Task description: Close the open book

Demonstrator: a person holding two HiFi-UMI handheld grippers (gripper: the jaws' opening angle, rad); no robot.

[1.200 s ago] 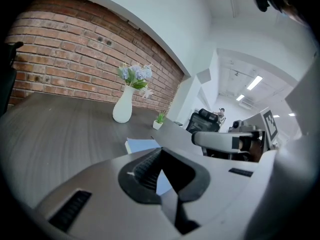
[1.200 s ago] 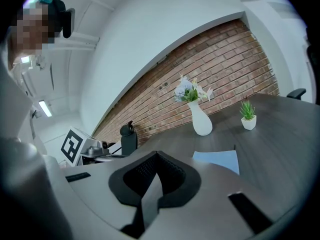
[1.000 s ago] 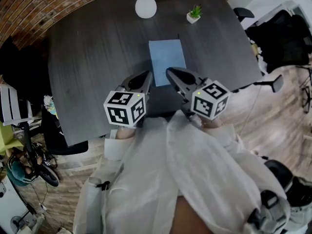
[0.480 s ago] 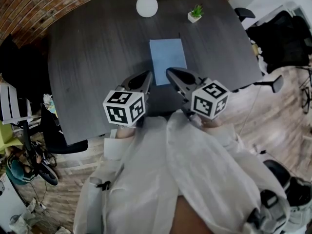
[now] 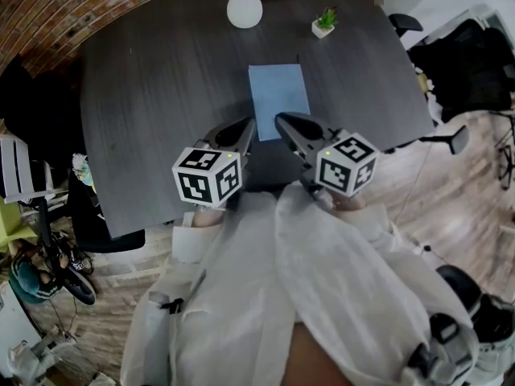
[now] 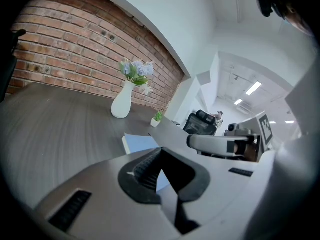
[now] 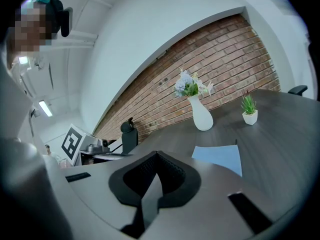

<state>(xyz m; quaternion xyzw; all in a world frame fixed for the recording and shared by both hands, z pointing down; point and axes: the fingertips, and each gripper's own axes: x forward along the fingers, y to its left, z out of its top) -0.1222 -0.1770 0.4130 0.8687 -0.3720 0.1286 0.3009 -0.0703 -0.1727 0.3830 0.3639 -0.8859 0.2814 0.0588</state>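
A light blue book [image 5: 278, 99] lies flat on the dark table [image 5: 153, 95] with its cover shut, just beyond both grippers. My left gripper [image 5: 245, 127] hovers at the book's near left corner, shut, with nothing between its jaws. My right gripper [image 5: 282, 122] hovers at the near right corner, also shut and empty. In the left gripper view the book [image 6: 139, 143] shows past the closed jaws [image 6: 161, 156]. The right gripper view has the book [image 7: 220, 156] to the right of its closed jaws [image 7: 156, 159].
A white vase [image 5: 244, 8] with flowers and a small potted plant [image 5: 323, 24] stand at the table's far edge. Black office chairs [image 5: 459, 55] are at the right, a brick wall [image 6: 60, 49] behind. The person's white sleeves [image 5: 322, 280] fill the near view.
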